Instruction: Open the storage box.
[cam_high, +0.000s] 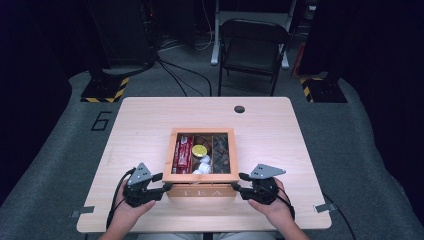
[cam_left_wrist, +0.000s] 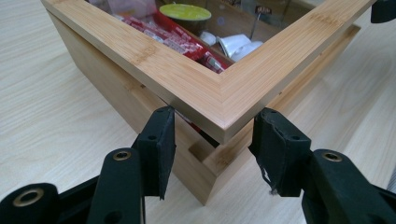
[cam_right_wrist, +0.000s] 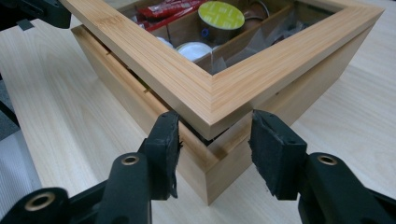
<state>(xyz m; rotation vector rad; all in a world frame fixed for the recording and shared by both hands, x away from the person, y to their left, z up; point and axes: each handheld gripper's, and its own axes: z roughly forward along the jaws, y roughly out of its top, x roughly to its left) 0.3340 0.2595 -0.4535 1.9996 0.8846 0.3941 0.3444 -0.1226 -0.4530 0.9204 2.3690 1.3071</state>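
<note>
A wooden tea box (cam_high: 202, 192) stands at the table's near middle, marked TEA on its front. Its framed, glass-paned lid (cam_high: 202, 131) sits slightly raised at the front, with a dark gap under it (cam_left_wrist: 140, 56) (cam_right_wrist: 149, 65). My left gripper (cam_high: 164, 182) (cam_left_wrist: 212, 135) straddles the lid's front-left corner, and both pads (cam_left_wrist: 159, 140) touch the lid's edges. My right gripper (cam_high: 239, 182) (cam_right_wrist: 212, 133) straddles the front-right corner the same way, with its pads (cam_right_wrist: 275, 149) against the lid. Through the glass show red packets (cam_high: 182, 152), a yellow-topped pod (cam_high: 199, 150) and white pods (cam_high: 203, 165).
The light wooden table (cam_high: 140, 125) has bare surface all round the box and a round cable hole (cam_high: 239, 109) at the back. Behind the table stands a black folding chair (cam_high: 252, 45). Metal clips (cam_high: 82, 212) sit on the front corners.
</note>
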